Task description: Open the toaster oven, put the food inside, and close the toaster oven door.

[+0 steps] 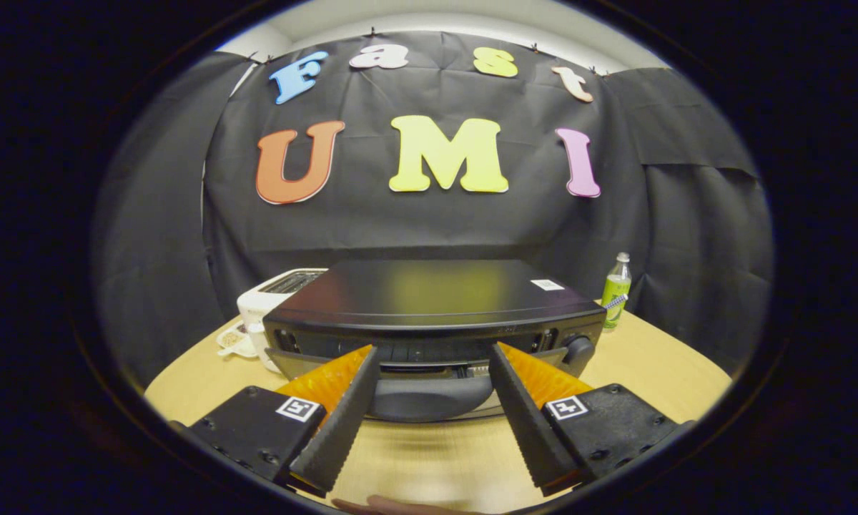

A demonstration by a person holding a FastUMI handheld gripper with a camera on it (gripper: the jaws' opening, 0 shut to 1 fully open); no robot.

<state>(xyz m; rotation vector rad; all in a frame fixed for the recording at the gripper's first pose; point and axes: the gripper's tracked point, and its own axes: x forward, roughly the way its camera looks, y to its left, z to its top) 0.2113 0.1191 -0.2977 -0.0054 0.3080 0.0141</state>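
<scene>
Now one hand-held gripper (432, 352) is facing one toaster oven (434, 315) on the tabletop (658, 365), fingers spread apart and pinching nothing.

Going left to right: one small white dish (233, 340) is sitting by one white slot toaster (275, 295), its contents too small to tell; the black toaster oven is standing in the middle, its door handle (429, 398) lying between the two fingers; one green bottle (616, 290) is standing upright just beyond the oven's right corner.
</scene>
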